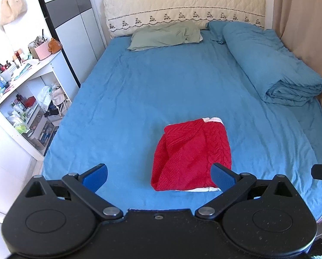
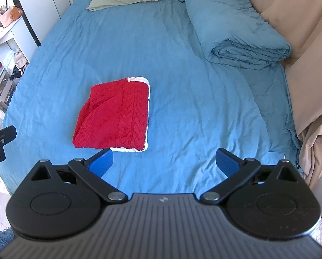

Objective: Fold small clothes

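Red knit garment lies folded into a compact block at lower centre of the left view, on the blue bed sheet. My left gripper and right gripper both hang spread wide, empty, just short of its near edge. Judgement: fold looks done; next, square the white trim or fetch another piece. Rolled duvet upper right, cluttered shelf left.

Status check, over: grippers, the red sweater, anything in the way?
Left gripper open, empty. Right gripper open, empty. Red sweater folded flat on bed. Nothing in the way.
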Action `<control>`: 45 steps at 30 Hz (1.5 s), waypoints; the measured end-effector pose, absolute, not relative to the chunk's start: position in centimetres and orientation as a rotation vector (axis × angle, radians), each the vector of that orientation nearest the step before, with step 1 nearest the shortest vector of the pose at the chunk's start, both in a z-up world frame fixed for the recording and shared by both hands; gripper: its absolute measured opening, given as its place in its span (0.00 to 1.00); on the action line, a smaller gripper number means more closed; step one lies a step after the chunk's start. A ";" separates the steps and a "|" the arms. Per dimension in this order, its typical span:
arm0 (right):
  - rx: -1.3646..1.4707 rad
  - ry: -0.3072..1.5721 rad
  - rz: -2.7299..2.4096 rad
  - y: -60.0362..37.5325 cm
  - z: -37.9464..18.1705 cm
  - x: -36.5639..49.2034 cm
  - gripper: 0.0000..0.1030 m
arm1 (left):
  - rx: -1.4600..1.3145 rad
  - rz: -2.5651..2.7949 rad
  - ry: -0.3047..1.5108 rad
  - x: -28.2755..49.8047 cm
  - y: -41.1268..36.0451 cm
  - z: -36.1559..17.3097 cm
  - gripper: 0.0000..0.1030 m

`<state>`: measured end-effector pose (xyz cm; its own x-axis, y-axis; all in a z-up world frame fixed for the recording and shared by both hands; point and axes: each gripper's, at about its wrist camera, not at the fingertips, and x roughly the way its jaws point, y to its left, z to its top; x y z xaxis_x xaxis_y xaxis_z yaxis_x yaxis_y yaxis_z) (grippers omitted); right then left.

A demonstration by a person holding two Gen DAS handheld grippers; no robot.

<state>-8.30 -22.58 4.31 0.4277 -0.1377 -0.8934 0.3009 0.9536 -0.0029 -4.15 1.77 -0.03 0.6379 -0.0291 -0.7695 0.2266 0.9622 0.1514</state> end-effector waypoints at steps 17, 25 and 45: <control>0.174 1.098 -0.267 -22.7 4.8 -8.3 1.00 | 0.260 -0.137 0.871 -4.3 1.8 0.3 1.00; 0.184 1.100 -0.265 -22.3 4.5 -8.3 1.00 | 0.250 -0.126 0.880 -4.3 1.8 0.1 1.00; 0.176 1.103 -0.271 -22.4 4.3 -8.6 1.00 | 0.241 -0.142 0.889 -4.3 2.0 0.0 1.00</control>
